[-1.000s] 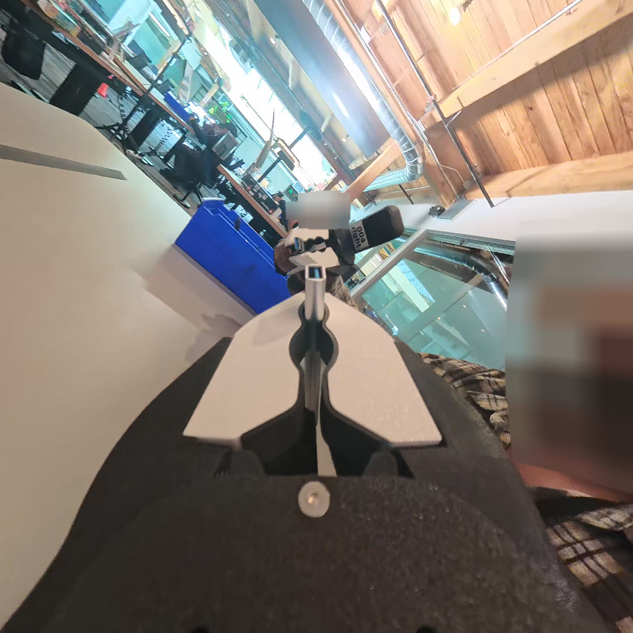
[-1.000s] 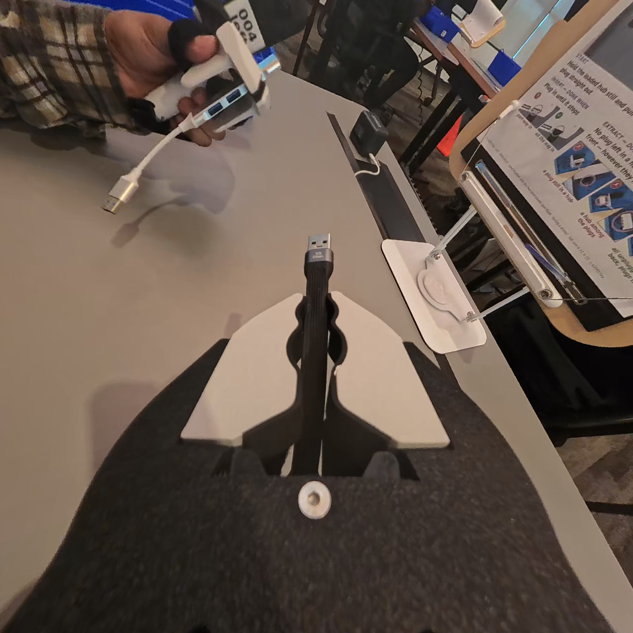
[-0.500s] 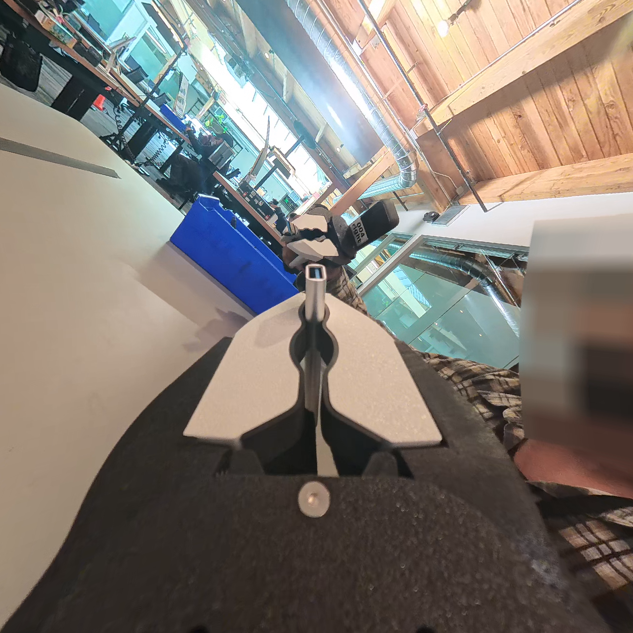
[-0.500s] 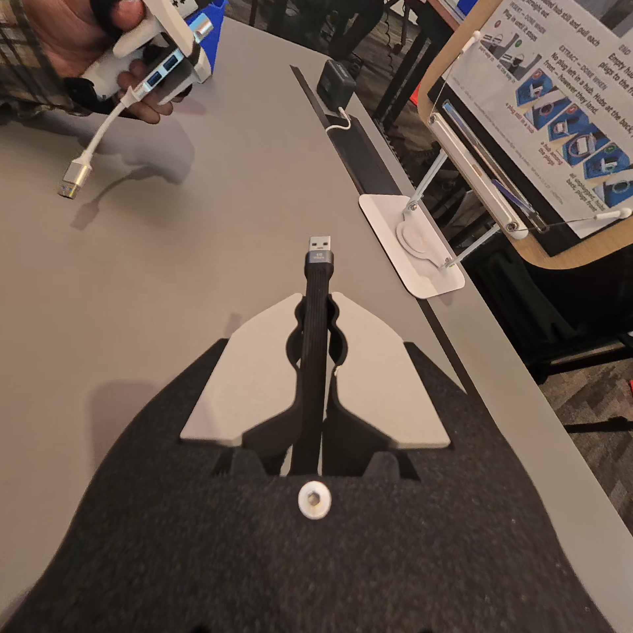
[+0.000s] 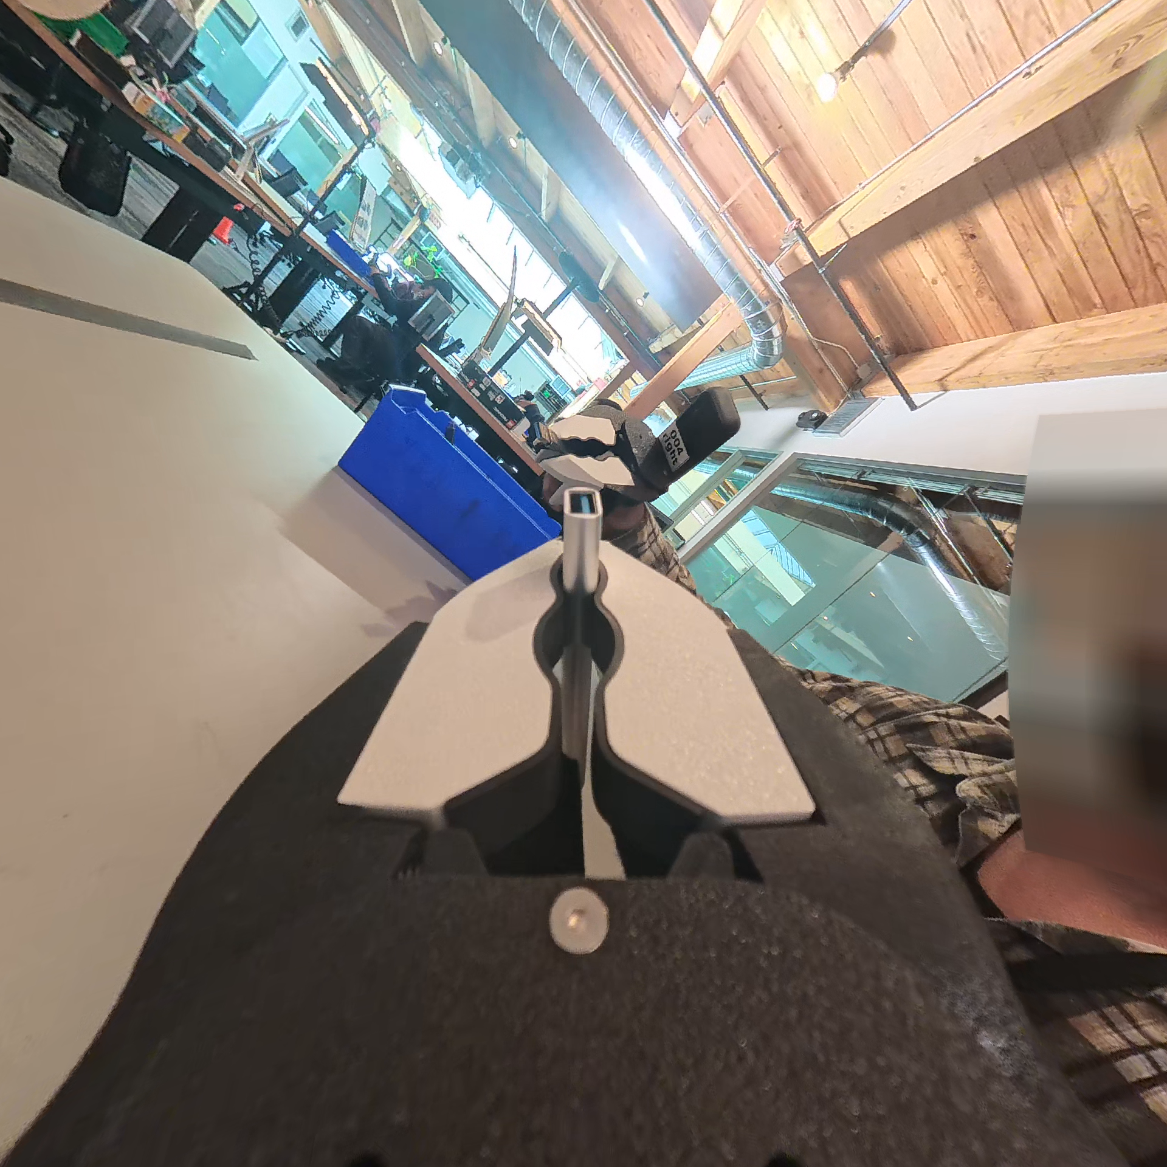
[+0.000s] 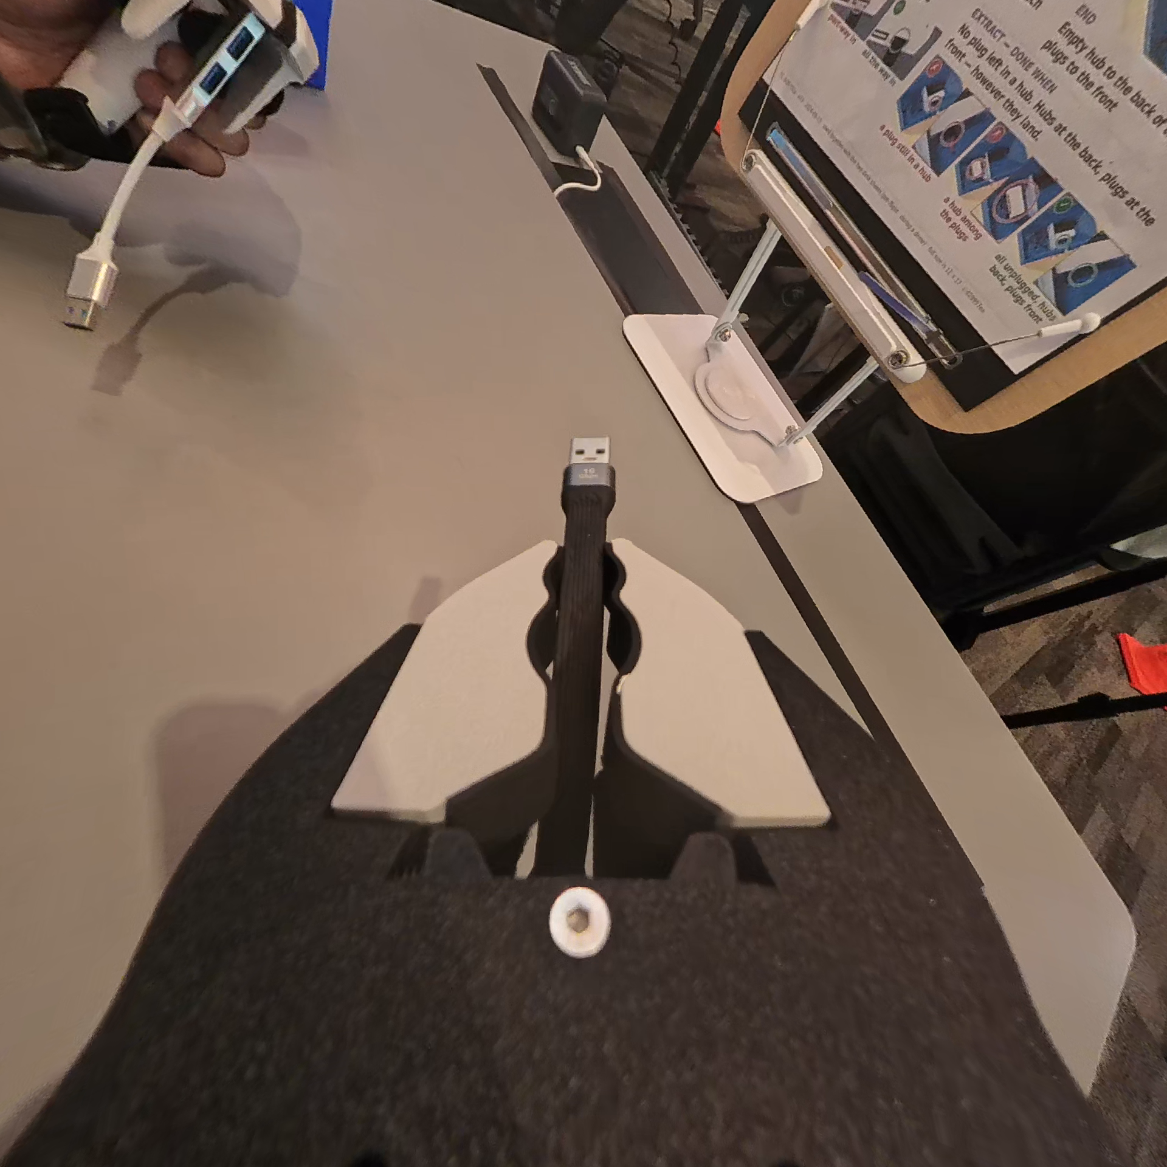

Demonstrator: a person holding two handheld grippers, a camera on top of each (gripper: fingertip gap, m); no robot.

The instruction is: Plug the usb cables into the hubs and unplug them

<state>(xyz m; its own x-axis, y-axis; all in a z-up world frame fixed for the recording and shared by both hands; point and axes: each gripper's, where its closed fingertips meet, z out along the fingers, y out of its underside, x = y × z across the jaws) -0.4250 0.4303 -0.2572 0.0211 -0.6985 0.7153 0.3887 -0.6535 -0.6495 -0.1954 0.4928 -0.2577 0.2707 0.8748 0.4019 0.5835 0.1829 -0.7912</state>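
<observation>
My left gripper (image 5: 580, 568) is shut on a slim silver USB hub (image 5: 582, 537), held above the grey table with its end port facing away. In the right wrist view the same hub (image 6: 221, 69) shows at the top left in the left gripper (image 6: 265, 69), its blue side ports in sight and its white tail cable (image 6: 126, 189) hanging to a silver plug (image 6: 88, 287). My right gripper (image 6: 584, 556) is shut on a black braided USB cable (image 6: 578, 631); its metal plug (image 6: 590, 458) sticks out forward over the table. The right gripper (image 5: 587, 451) also shows beyond the hub.
A blue bin (image 5: 436, 480) stands at the table's far edge. A white tablet stand (image 6: 720, 404) with an instruction sheet (image 6: 985, 158) sits at the table's right edge, beside a black cable slot (image 6: 631, 227) and a black charger (image 6: 568, 101). The gap from one gripper's tips to the other's is roughly 25 cm.
My right gripper has drawn back and swung right with the black cable, so the hub sits farther up-left in its view. My left gripper has turned slightly, still holding the hub.
</observation>
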